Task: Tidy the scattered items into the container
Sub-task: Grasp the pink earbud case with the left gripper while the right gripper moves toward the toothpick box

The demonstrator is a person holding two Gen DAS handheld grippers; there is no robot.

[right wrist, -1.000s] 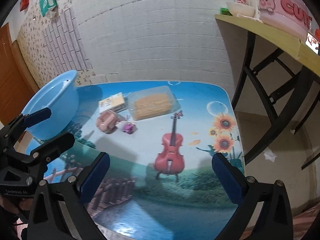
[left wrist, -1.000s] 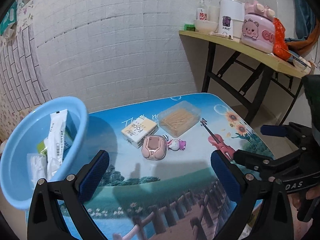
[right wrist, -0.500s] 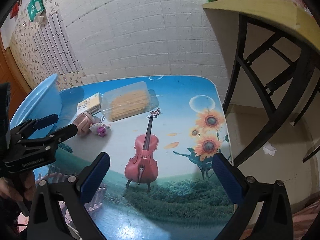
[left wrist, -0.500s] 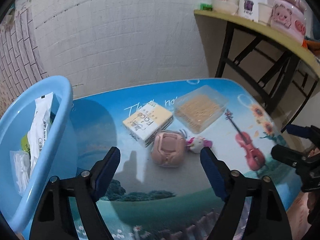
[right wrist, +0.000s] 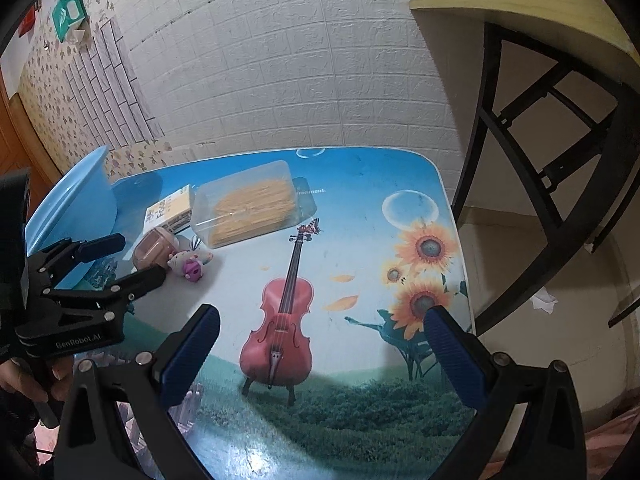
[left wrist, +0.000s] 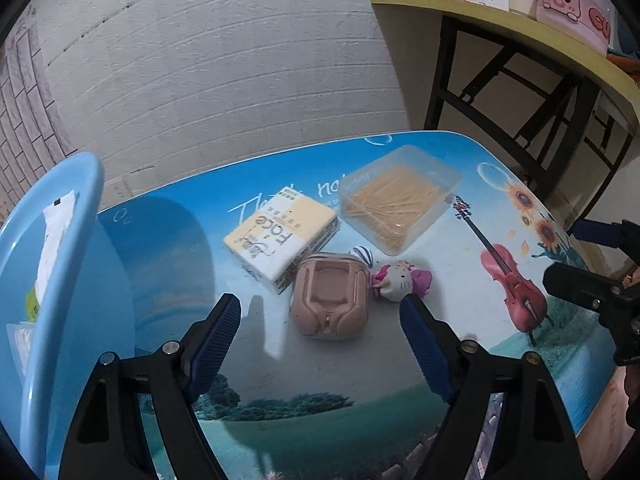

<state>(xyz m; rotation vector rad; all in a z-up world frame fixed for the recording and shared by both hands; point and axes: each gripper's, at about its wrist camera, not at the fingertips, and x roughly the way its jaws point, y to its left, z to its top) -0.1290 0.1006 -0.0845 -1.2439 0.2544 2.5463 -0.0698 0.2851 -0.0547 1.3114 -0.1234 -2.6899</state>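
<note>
My left claw (left wrist: 320,320) spread wide, empty; pink pouch (left wrist: 330,300) dead ahead between my fingers, long axis toward me, near tabletop (left wrist: 360,420) middle; Hello Kitty charm (left wrist: 400,280) touching its right side; box reading "FOCE" (left wrist: 280,236) just behind; toothpick case (left wrist: 400,196) toward far edge; blue basin (left wrist: 60,280) at left edge; right claw (right wrist: 320,344) spread, empty, farther off over violin print; left nearer.

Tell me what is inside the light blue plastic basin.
In the light blue plastic basin, a white packet leans on the wall with a clear wrapper lower down. The rim hides the bottom.
</note>
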